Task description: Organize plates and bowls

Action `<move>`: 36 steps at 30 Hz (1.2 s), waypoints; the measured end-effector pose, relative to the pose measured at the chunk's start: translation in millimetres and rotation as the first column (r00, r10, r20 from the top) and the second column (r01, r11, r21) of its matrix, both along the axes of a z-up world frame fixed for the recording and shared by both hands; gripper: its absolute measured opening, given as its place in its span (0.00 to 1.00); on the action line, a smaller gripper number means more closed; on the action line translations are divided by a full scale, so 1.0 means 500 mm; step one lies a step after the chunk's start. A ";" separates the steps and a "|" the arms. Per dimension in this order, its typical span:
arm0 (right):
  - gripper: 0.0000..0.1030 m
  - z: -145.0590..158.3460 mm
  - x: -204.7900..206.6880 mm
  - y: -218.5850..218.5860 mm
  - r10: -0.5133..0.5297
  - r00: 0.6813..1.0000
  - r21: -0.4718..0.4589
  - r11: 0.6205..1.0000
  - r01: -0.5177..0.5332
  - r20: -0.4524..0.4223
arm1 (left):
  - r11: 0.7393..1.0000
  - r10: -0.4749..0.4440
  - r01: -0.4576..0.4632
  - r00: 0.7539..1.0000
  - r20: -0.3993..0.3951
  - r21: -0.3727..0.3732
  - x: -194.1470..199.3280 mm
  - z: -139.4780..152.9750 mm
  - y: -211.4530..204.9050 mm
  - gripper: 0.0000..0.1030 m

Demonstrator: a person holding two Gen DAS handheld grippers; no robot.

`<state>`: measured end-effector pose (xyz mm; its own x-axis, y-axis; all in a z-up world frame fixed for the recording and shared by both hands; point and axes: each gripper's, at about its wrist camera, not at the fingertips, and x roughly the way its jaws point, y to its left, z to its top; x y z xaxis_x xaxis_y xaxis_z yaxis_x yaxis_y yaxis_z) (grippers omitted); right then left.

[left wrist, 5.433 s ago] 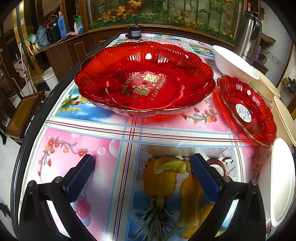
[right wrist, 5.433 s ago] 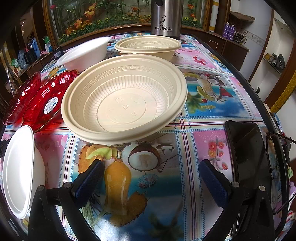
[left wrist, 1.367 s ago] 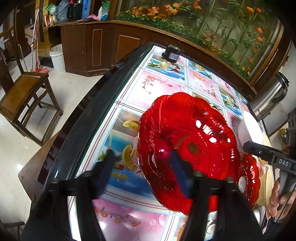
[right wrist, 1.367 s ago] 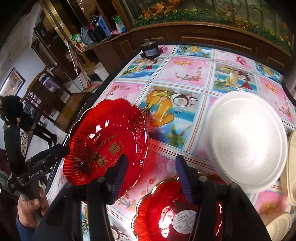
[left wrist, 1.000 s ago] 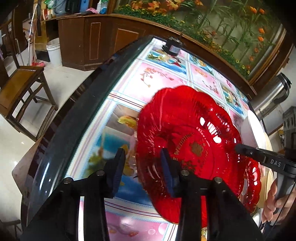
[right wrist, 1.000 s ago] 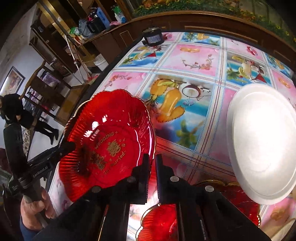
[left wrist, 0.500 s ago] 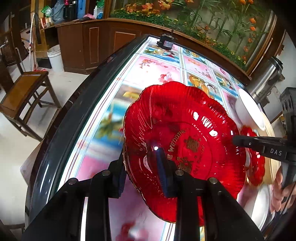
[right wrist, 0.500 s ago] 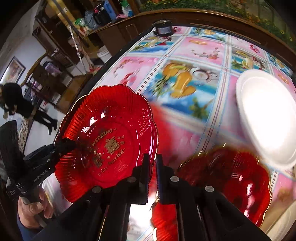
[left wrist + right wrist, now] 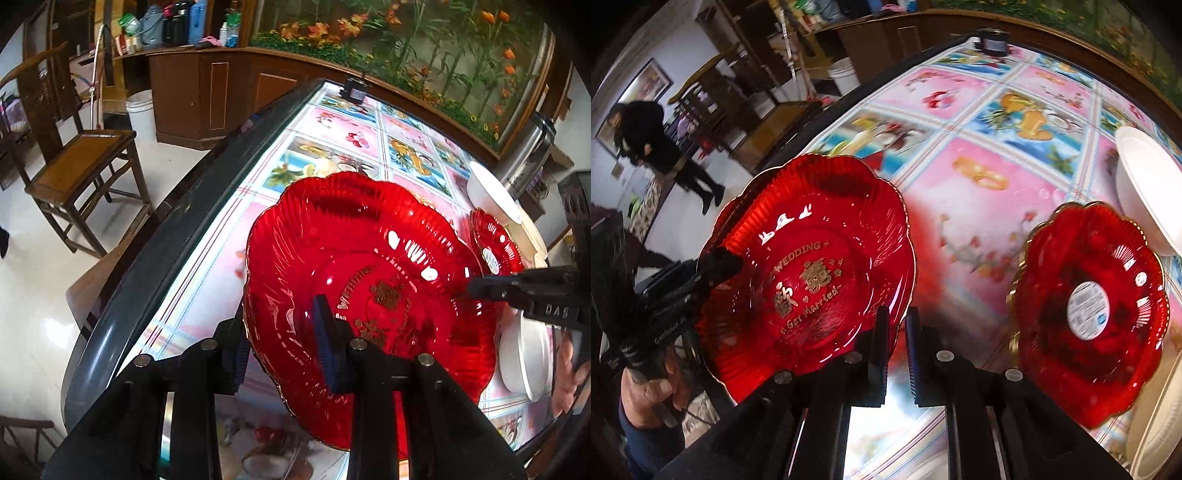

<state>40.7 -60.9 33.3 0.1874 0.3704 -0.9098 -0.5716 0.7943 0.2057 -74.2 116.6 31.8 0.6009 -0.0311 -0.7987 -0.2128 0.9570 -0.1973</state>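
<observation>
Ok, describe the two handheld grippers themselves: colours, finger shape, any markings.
Both are matte black frames with round silver bolt heads along the arms. The left gripper has flat fingers faced with ribbed dark-blue pads; the right gripper has the same blue-padded pair. Seen from the other camera, the right one's black body carries white lettering reading DAS, and the left's handle bears small white text too blurred to read.

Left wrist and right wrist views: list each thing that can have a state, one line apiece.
Left gripper: shut on the large plate's rim.
Right gripper: shut on the opposite rim of that plate.
Large red wedding plate: held at both rims, tilted, empty.
Small red plate with sticker: on the table, ungripped, empty.
White foam bowl: on the table, ungripped.
Steel thermos jug: upright.
</observation>
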 end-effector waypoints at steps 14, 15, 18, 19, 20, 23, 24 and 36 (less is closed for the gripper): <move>0.12 0.038 -0.040 -0.047 -0.035 0.999 0.088 0.996 0.032 0.041 | 0.998 0.053 -0.052 0.996 0.071 -0.017 -0.048 0.025 0.001 0.64; 0.12 0.048 -0.046 -0.057 -0.038 0.998 0.112 0.993 0.032 0.046 | 0.998 0.059 -0.058 0.995 0.078 -0.015 -0.052 0.030 0.001 0.64; 0.12 0.074 -0.057 -0.086 -0.050 0.996 0.175 0.984 0.036 0.075 | 0.997 0.071 -0.071 0.990 0.119 -0.002 -0.077 0.051 -0.009 0.64; 0.12 0.083 -0.062 -0.101 -0.058 0.994 0.196 0.980 0.040 0.089 | 0.997 0.069 -0.071 0.989 0.134 0.009 -0.084 0.060 -0.018 0.64; 0.12 0.094 -0.069 -0.120 -0.068 0.992 0.219 0.975 0.044 0.105 | 0.998 0.063 -0.066 0.987 0.147 0.016 -0.089 0.068 -0.026 0.64; 0.12 0.120 -0.081 -0.179 -0.119 0.982 0.280 0.957 0.074 0.146 | 0.999 0.019 -0.026 0.984 0.176 0.035 -0.089 0.092 -0.067 0.64; 0.13 0.125 -0.082 -0.201 -0.142 0.977 0.297 0.951 0.090 0.158 | 0.999 -0.002 -0.005 0.984 0.180 0.038 -0.083 0.098 -0.084 0.64; 0.14 0.102 0.037 -0.414 -0.400 0.909 0.368 0.868 0.334 0.116 | 0.977 -0.208 0.211 0.973 0.100 -0.028 0.064 0.112 -0.279 0.64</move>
